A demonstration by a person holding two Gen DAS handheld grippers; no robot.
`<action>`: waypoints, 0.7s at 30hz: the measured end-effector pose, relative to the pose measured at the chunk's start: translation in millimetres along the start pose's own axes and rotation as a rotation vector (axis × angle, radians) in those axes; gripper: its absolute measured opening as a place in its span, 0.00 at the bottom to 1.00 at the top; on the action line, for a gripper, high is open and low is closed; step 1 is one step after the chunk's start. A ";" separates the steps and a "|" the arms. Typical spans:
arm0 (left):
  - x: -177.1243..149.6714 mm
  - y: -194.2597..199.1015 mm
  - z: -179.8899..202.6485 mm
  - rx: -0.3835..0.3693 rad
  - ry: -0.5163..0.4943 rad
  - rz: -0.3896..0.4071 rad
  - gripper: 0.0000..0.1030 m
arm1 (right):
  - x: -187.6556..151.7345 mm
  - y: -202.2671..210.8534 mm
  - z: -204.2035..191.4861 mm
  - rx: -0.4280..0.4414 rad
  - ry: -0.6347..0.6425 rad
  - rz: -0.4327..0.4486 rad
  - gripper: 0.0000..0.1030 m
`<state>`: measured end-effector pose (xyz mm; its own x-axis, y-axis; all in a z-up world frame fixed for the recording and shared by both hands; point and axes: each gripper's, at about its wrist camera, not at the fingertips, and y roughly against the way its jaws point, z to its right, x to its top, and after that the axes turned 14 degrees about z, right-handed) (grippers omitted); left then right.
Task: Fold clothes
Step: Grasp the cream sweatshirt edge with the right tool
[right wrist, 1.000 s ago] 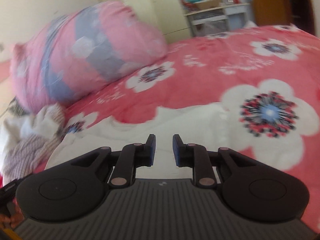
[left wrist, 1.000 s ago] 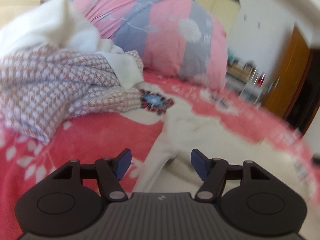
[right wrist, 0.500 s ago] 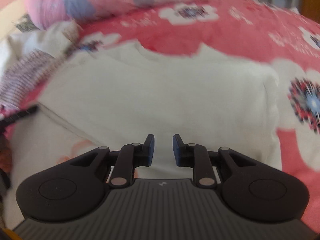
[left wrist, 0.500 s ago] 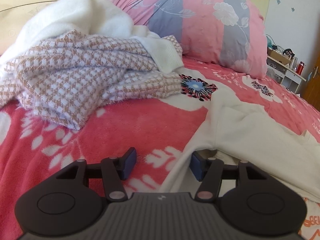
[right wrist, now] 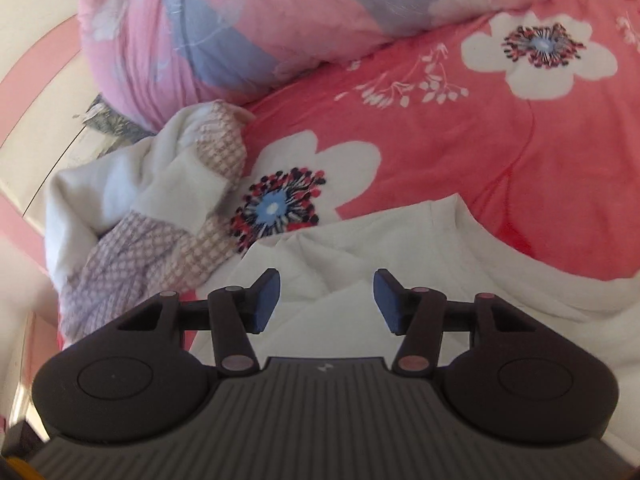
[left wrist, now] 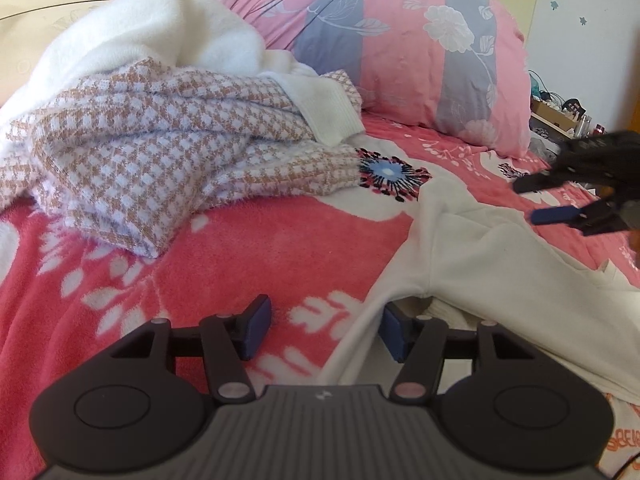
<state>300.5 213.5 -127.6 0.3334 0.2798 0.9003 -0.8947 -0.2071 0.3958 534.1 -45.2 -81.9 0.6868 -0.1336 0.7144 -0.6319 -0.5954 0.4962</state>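
Observation:
A white garment [left wrist: 500, 264] lies spread on the red floral blanket [left wrist: 240, 248]. My left gripper [left wrist: 324, 332] is low over the garment's left edge. It is open, with a strip of the white cloth running between the pads, neither of which presses on it. My right gripper [left wrist: 544, 200] shows at the right edge of the left wrist view, above the garment. In its own view the right gripper [right wrist: 326, 300] hovers over a folded part of the white garment [right wrist: 400, 248]. Its jaws are opening, and nothing is pinched between them.
A heap of other clothes lies to the left: a pink-and-white checked knit [left wrist: 160, 160] under a white fleece [left wrist: 140, 40], also seen as a heap [right wrist: 160, 248]. A big pink and grey-blue bundle of bedding [left wrist: 400, 40] lies behind. Furniture [left wrist: 560, 112] stands past the bed.
My right gripper swung left across the white garment toward the clothes heap and spread its jaws from nearly shut to wide. It now shows in the left wrist view. The left gripper hardly moved.

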 end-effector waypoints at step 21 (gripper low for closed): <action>-1.0 0.3 1.0 -0.001 -0.007 0.000 0.58 | -3.4 -55.0 -52.1 0.210 0.235 -0.147 0.06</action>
<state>300.2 212.3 -128.3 0.3353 0.2734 0.9016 -0.8950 -0.2063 0.3954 547.8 29.3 -85.9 0.6481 0.1367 0.7492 -0.4280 -0.7483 0.5068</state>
